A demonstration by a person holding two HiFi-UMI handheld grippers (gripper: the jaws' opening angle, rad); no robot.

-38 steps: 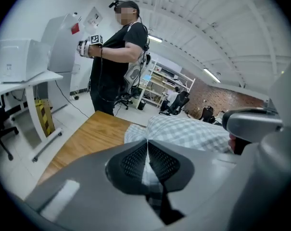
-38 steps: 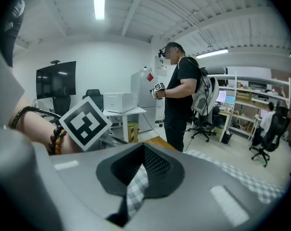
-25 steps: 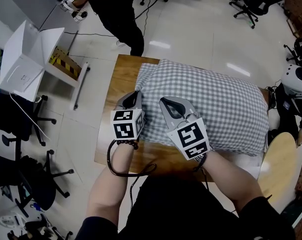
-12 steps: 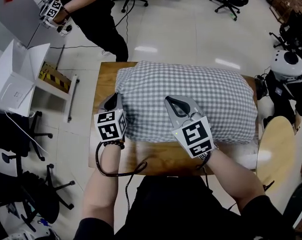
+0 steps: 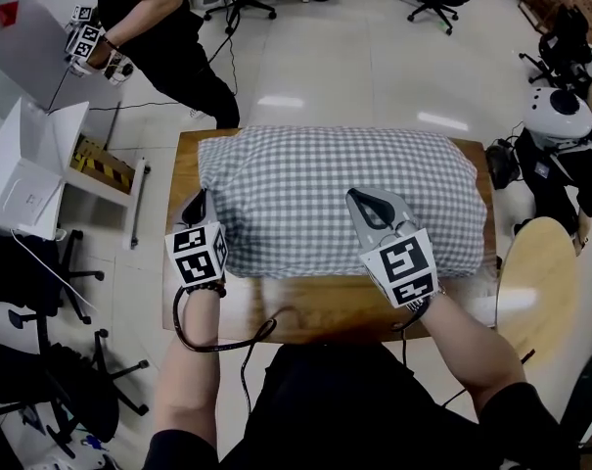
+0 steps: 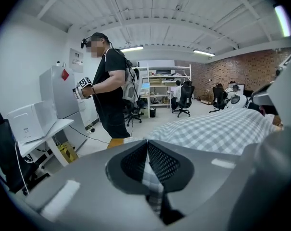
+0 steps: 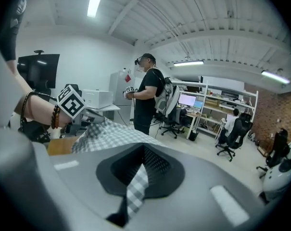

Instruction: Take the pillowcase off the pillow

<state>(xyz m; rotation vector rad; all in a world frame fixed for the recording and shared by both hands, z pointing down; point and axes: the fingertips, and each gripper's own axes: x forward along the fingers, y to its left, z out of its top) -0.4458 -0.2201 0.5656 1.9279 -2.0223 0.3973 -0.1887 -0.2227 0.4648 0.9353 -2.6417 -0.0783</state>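
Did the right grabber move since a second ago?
Yes. The right gripper, shut on the pillowcase, has slid to the right along the near edge of the wooden table, towards the table's right end.

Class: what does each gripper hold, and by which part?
Both hold the checked pillowcase: the left gripper pinches fabric at its left end, the right gripper a fold near its front edge, right of middle.

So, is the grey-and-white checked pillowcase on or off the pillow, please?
On: the grey-and-white checked pillowcase lies plump and filled; no bare pillow shows.
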